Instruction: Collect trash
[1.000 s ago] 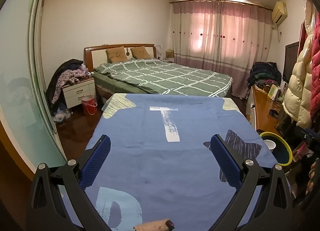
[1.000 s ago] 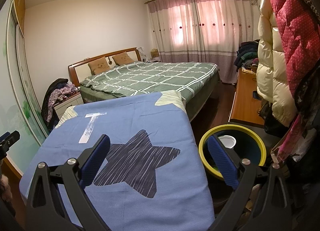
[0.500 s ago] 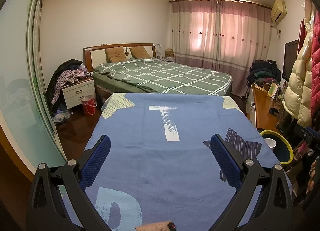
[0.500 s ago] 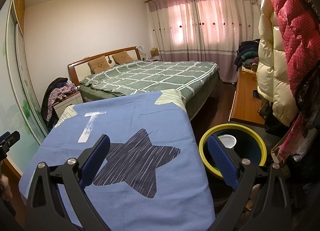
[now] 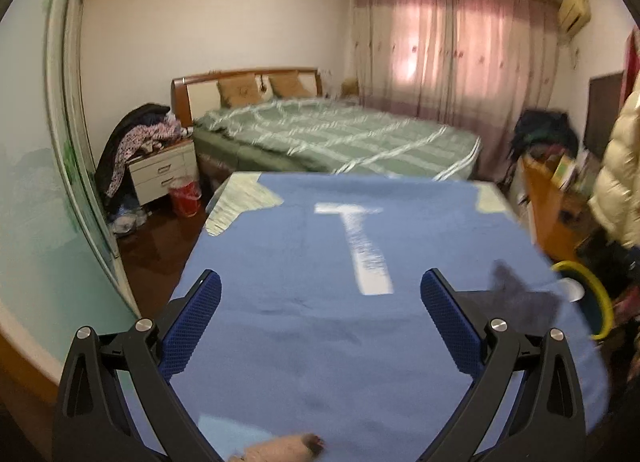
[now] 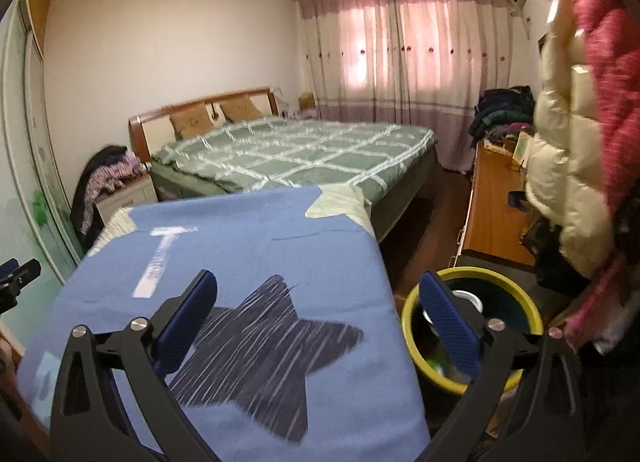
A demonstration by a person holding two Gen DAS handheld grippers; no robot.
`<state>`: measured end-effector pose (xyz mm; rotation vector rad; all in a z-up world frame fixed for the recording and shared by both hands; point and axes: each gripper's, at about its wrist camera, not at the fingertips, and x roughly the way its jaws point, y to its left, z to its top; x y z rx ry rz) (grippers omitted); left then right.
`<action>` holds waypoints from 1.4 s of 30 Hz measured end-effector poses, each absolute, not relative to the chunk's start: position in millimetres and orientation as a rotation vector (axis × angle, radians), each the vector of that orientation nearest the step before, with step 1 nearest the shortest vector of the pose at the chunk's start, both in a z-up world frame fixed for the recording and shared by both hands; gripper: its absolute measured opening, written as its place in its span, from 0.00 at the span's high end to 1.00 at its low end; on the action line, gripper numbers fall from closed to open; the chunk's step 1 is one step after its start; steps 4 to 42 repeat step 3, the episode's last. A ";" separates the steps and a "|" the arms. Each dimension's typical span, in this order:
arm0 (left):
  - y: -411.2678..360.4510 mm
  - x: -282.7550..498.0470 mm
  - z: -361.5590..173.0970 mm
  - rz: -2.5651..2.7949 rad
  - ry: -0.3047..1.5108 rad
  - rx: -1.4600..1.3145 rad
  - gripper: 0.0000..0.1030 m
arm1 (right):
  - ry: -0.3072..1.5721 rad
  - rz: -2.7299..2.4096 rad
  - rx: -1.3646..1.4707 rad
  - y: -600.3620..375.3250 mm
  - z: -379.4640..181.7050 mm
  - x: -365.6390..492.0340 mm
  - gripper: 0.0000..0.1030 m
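Two grippers: left gripper (image 5: 320, 302) and right gripper (image 6: 318, 302), each with black arms and blue ribbed pads, both spread wide with nothing between the fingers.
Left gripper position: above the blue cloth-covered table (image 5: 304, 262); a white letter T print (image 5: 360, 242) lies ahead between its fingers.
Right gripper position: over the table's right edge; the left finger is above the dark striped star print (image 6: 264, 346), the right finger in front of the bin.
One bin: round black trash bin with a yellow rim (image 6: 412, 326), on the floor just beside the table's right side, below the table top.
Bin contents: one white round item (image 6: 468, 298) inside, partly hidden by the right finger; what it is cannot be told.
One item on table: small pinkish-beige furry object (image 5: 280, 448) at the near edge, below the left gripper; blurred, so its kind is unclear.
One bed: green checked quilt (image 6: 296, 149), two tan pillows (image 6: 192, 121) at a wooden headboard.
One nightstand: white, two drawers (image 5: 164, 173), clothes heaped on top.
One red basket: (image 5: 185, 197) on the floor just beside the nightstand.
Two coats: cream puffer (image 6: 560, 165) and red puffer (image 6: 608, 61) hanging at the right.
One orange wooden desk: (image 6: 492, 213) beyond the bin.
Sharpness: both views are motion-blurred.
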<state>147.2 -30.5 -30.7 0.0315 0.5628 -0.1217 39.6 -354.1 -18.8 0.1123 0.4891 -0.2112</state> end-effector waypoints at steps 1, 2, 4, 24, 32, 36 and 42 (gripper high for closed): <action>-30.0 171.6 -43.1 -0.101 0.603 0.043 0.05 | 0.512 -0.200 0.109 -354.9 -23.8 53.9 0.07; -28.5 185.0 -50.8 -0.093 0.630 0.046 0.05 | 0.539 -0.187 0.111 -354.9 -30.5 72.7 0.07; -27.0 207.0 -63.6 -0.086 0.680 0.045 0.05 | 0.554 -0.184 0.112 -355.1 -35.5 86.0 0.07; -27.0 207.0 -63.6 -0.086 0.680 0.045 0.05 | 0.554 -0.184 0.112 -355.1 -35.5 86.0 0.07; -27.0 207.0 -63.6 -0.086 0.680 0.045 0.05 | 0.554 -0.184 0.112 -355.1 -35.5 86.0 0.07; -27.0 207.0 -63.6 -0.086 0.680 0.045 0.05 | 0.554 -0.184 0.112 -355.1 -35.5 86.0 0.07; -27.0 207.0 -63.6 -0.086 0.680 0.045 0.05 | 0.554 -0.184 0.112 -355.1 -35.5 86.0 0.07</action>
